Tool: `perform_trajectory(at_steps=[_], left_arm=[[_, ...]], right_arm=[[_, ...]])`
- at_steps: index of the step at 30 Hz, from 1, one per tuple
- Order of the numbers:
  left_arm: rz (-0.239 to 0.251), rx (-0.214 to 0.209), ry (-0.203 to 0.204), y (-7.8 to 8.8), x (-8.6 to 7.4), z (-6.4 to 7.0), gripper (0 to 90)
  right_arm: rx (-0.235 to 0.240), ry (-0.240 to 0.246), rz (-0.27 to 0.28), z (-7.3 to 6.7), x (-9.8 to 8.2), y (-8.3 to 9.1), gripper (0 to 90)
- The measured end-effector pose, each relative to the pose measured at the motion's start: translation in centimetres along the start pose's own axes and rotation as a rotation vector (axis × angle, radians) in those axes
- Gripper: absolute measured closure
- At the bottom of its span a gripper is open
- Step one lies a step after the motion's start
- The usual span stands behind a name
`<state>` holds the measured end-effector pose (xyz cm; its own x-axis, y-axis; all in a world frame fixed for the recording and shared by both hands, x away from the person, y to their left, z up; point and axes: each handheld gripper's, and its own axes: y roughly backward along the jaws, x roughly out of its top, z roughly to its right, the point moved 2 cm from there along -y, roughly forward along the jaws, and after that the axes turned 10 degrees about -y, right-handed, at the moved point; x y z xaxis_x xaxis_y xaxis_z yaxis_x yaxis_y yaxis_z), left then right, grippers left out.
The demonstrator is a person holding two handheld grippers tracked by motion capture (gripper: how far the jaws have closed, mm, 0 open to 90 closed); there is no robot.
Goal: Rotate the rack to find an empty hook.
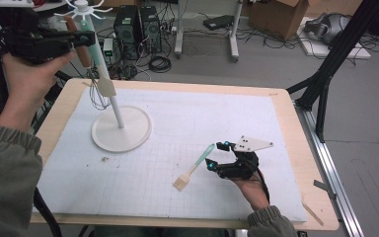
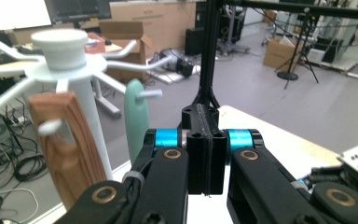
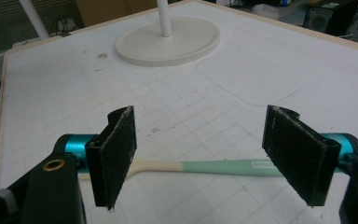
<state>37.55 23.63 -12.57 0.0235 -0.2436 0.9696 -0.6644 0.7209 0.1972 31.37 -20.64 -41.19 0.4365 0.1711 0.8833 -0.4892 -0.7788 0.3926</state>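
Observation:
A white hanging rack [image 1: 122, 129] stands at the mat's left, its hooked top [image 2: 65, 44] raised above the table. A whisk with a wooden handle [image 1: 81, 49] [image 2: 63, 140] and a spatula with a teal handle [image 1: 94, 52] [image 2: 136, 119] hang from its hooks. My left gripper [image 1: 86, 37] [image 2: 204, 116] is held up beside those handles, shut with nothing between its jaws. A brush with a cream and teal handle [image 1: 196, 168] [image 3: 205, 166] lies flat on the mat. My right gripper [image 1: 215, 155] [image 3: 200, 135] stands open low over its teal end, pads not touching it.
The white grid mat [image 1: 187, 118] covers a wooden table [image 1: 296, 148]. Computer towers [image 1: 137, 27], cables and cardboard boxes [image 1: 276, 15] lie on the floor beyond the far edge. A black frame leg [image 1: 325, 74] stands at the right.

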Motion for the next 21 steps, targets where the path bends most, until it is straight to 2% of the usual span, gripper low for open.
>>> perform_trajectory(at_steps=[6,15,21], left_arm=[[0.011,0.009,0.019,-0.40,0.32,-0.26,89.6],[0.009,0.075,0.010,-0.11,0.97,-0.37,89.6],[-0.008,0.094,-0.001,0.10,0.82,-0.52,89.6]], right_arm=[[0.000,0.000,-0.002,0.04,-0.01,-0.08,25.1],[0.002,-0.001,0.002,0.01,0.01,-0.04,25.1],[0.003,0.002,0.005,-0.01,0.04,0.02,25.1]])
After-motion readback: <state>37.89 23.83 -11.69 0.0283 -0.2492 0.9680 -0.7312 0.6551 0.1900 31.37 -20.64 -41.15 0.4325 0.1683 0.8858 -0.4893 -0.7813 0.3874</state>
